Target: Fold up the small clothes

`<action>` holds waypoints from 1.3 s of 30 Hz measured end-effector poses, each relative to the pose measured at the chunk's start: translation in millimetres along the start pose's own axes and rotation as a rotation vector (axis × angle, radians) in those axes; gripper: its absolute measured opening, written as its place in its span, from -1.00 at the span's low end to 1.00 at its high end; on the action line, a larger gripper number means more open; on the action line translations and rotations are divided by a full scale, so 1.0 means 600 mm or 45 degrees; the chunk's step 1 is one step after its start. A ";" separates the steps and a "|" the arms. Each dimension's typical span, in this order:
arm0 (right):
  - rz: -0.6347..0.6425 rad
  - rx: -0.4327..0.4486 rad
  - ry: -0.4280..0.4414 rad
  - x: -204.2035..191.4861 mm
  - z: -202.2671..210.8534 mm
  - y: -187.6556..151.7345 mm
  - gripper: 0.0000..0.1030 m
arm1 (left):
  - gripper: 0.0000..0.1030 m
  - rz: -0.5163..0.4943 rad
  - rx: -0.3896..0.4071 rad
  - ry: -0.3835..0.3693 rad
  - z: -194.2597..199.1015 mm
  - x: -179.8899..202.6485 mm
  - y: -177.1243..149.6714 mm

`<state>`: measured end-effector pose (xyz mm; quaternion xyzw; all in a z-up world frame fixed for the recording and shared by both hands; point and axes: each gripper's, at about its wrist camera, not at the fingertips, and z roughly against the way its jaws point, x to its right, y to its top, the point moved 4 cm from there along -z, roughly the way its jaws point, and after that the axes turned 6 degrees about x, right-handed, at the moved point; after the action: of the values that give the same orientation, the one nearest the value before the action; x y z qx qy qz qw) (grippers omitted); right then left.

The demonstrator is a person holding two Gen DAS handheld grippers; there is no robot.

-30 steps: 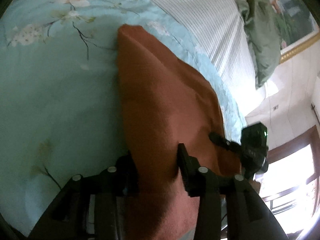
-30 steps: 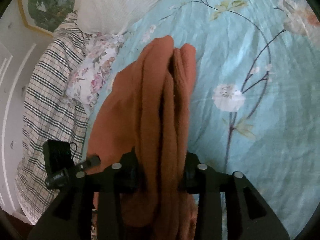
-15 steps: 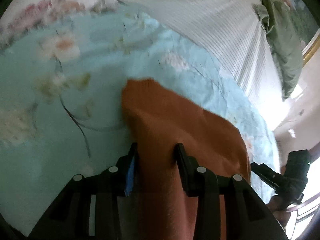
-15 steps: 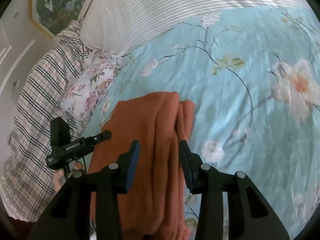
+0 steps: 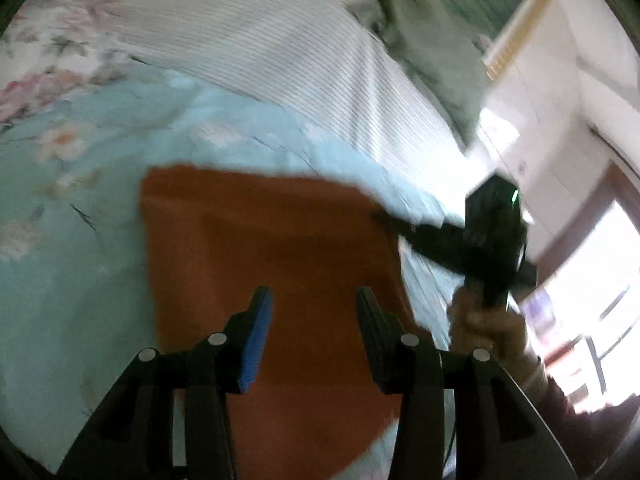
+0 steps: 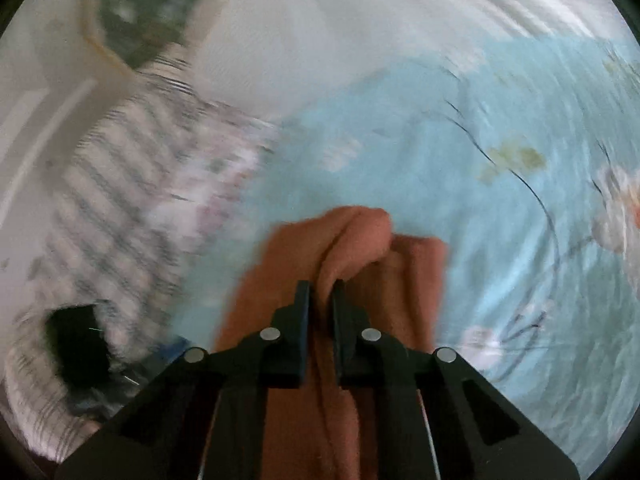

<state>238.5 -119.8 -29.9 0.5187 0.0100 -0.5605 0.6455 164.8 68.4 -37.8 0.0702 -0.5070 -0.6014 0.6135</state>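
**Orange cloth pinched on the right, let go on the left**

Right wrist view: at six o'clock, right gripper [image 6: 321,288] clenched on a raised fold of the orange cloth [image 6: 360,240], having just been closing, with the fabric squeezed in the narrow slit between the jaws. Beyond the tips, toward twelve o'clock, a bunched ridge of the same cloth, humped and rounded. More of it hanging down past the fingers toward six. Under and around it, from twelve to four o'clock, the blue floral sheet [image 6: 460,152]. At nine o'clock, a checked fabric [image 6: 120,168], much blurred. At eight o'clock, a dark blurred shape, too smeared to tell apart.

Left wrist view: at six o'clock, left gripper [image 5: 314,308] released, jaws well apart and just been opening further. Blue pad of the left-side finger bare. Cloth filling the gap behind the fingers, yet pressed by neither pad. Cloth spread wide on the sheet from ten o'clock across to three, far edge fairly straight. At three o'clock, the other gripper reaching in to the cloth's right edge, carried by a hand [image 5: 480,324] at four o'clock. At twelve o'clock, striped white bedding [image 5: 280,40]; at one o'clock, a green cloth [image 5: 432,40] lying on it. Whole view soft with blur.
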 end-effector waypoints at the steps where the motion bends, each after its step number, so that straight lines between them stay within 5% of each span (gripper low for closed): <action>1: -0.008 0.016 -0.030 0.007 0.009 -0.004 -0.80 | -0.17 -0.016 -0.029 0.003 -0.005 0.003 -0.013; 4: -0.103 -0.039 -0.199 0.080 -0.001 -0.031 -0.80 | -0.17 -0.015 -0.124 0.068 -0.029 -0.005 -0.050; 8: -0.192 -0.095 -0.233 0.137 -0.037 -0.058 -0.80 | -0.33 0.079 -0.163 0.107 -0.053 -0.029 -0.083; 17: -0.067 -0.079 -0.403 0.096 0.002 -0.029 -0.55 | -0.32 0.125 -0.151 0.101 -0.030 -0.023 -0.065; 21: -0.002 -0.008 -0.222 0.012 0.041 -0.018 -0.55 | -0.30 0.160 -0.053 0.108 -0.012 -0.040 -0.018; 26: -0.056 -0.132 -0.067 -0.029 -0.015 -0.049 -0.55 | -0.30 0.197 -0.037 0.239 -0.057 -0.084 0.048; 29: -0.062 -0.190 -0.107 -0.017 -0.031 -0.085 -0.55 | -0.31 0.233 -0.088 0.275 -0.101 -0.119 0.072; 32: -0.007 -0.222 -0.300 0.020 -0.035 -0.111 -0.68 | -0.38 0.188 -0.143 0.382 -0.149 -0.149 0.089; 34: -0.073 -0.211 -0.314 0.058 -0.029 -0.115 -1.00 | -0.39 0.162 -0.181 0.478 -0.180 -0.173 0.097; 39: -0.071 -0.195 -0.302 0.057 -0.019 -0.111 -1.00 | -0.38 0.186 -0.206 0.532 -0.197 -0.203 0.105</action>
<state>208.7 -125.3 -99.5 0.3976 -0.0092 -0.6332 0.6640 319.1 122.0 -115.9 0.1069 -0.3229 -0.5667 0.7505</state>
